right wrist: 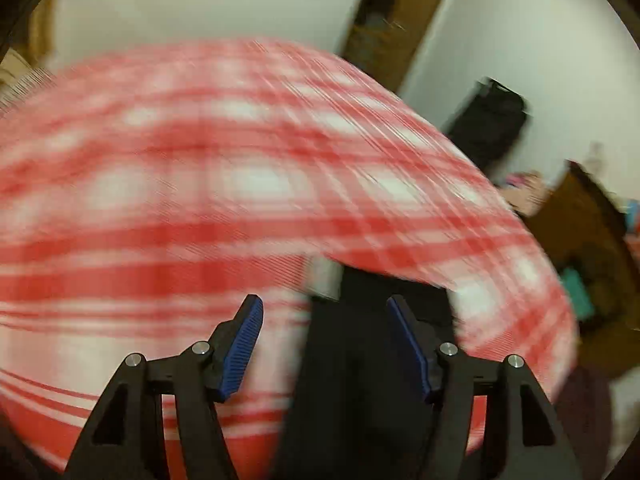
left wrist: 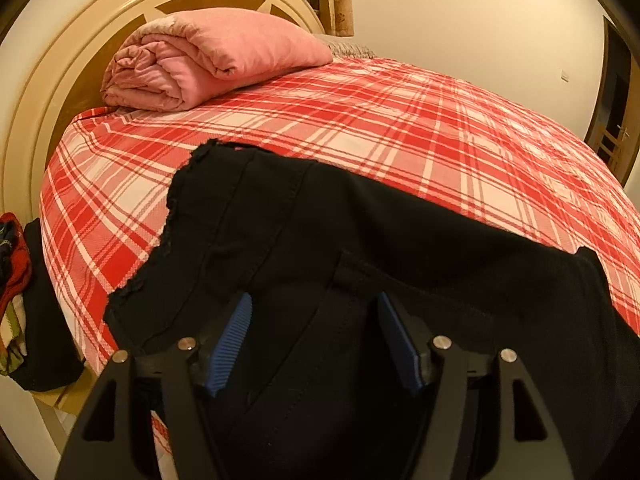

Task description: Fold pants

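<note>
Black pants [left wrist: 360, 232] lie spread over the near part of a bed with a red and white plaid sheet [left wrist: 360, 120]; a frilly hem runs along their left edge. My left gripper [left wrist: 314, 298] hovers over the pants, its blue pads [left wrist: 232, 340] wide apart, with cloth lying under the gap but not pinched. The right wrist view is badly blurred. There my right gripper [right wrist: 324, 300] is open above the plaid sheet [right wrist: 160, 200], and a dark strip of the pants [right wrist: 360, 360] runs beneath and between its fingers without being pressed.
A rolled pink quilt [left wrist: 200, 60] rests at the head of the bed against a cream headboard [left wrist: 60, 60]. Clothes are piled [left wrist: 16, 280] off the bed's left side. Past the bed's corner stand a black bag [right wrist: 488, 120] and brown furniture [right wrist: 580, 232].
</note>
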